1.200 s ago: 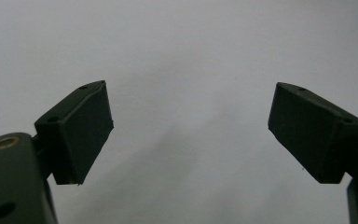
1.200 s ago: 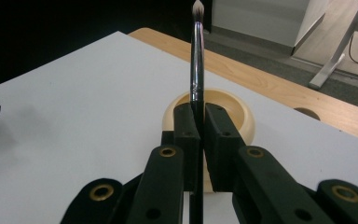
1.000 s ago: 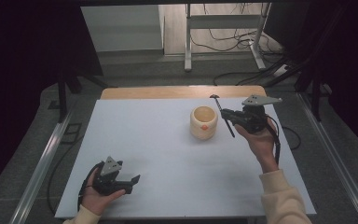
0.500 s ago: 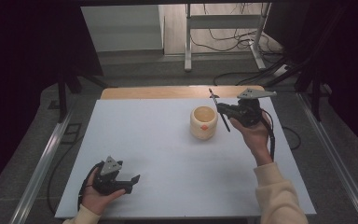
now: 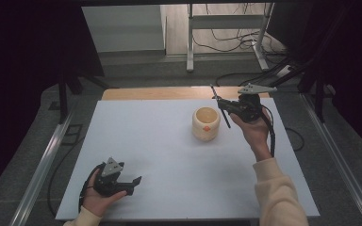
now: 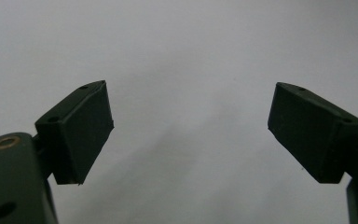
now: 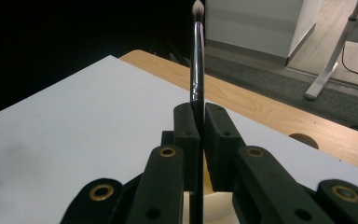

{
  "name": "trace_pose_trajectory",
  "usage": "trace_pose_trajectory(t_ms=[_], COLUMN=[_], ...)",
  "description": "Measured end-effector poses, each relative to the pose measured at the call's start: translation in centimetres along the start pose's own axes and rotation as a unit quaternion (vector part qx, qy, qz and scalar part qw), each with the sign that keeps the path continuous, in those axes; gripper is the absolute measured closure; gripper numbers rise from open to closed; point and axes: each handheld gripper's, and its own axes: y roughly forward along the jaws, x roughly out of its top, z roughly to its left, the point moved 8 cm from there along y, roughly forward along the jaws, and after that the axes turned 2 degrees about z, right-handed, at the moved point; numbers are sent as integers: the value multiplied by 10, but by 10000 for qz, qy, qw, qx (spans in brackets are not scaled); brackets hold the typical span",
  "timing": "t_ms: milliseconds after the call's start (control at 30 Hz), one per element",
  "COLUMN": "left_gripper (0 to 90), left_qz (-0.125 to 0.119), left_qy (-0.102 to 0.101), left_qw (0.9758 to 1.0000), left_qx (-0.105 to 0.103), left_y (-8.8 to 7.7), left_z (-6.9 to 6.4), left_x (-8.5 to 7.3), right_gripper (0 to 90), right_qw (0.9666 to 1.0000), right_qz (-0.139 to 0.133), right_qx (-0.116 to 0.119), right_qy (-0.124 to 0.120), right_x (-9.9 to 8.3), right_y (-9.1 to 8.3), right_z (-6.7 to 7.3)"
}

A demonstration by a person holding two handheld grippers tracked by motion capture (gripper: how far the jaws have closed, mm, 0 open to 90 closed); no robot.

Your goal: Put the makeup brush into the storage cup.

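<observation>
1. Left gripper [image 5: 131, 181]: rests at the near-left corner of the white table [image 5: 160, 155], cupped in the person's left hand [image 5: 99, 195]. Grey three-cornered plate faces up; jaws point right.
2. Left gripper view: the 2 black jaws stand wide apart with bare white table surface between them. Nothing held, nothing touched.
3. Cream cup [image 5: 205, 123]: stands upright on the table, right of centre toward the far side, with an orange mark on its near wall. Mouth open upward; contents cannot be told.
4. Brush [image 5: 220, 106]: thin dark handle, clamped in the right gripper [image 5: 226, 105]. In the high view it runs tilted, its upper end toward the far edge and its lower end just beside the cup's right rim; contact with the cup cannot be told.
5. Right gripper view: both jaws are pressed tight against the brush handle [image 7: 197, 74], which rises upright between them to a pale bristle tip.
6. Right gripper is held above the table by the right hand [image 5: 253, 127], just right of the cup; cream sleeve [image 5: 279, 195] enters from the near right.
</observation>
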Motion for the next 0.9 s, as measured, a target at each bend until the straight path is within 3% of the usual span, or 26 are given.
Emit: trace_pose_trajectory(t_ms=[900], left_gripper=[142], left_qz=[11], left_qy=[11], left_qw=[10000], left_qx=[12], left_y=[-1], left_z=[2], left_x=[-1], right_gripper=[837], right_qw=[9994], right_qz=[-215], right_qx=[-159], right_qy=[226], right_x=[14], right_y=[20], right_z=[-10])
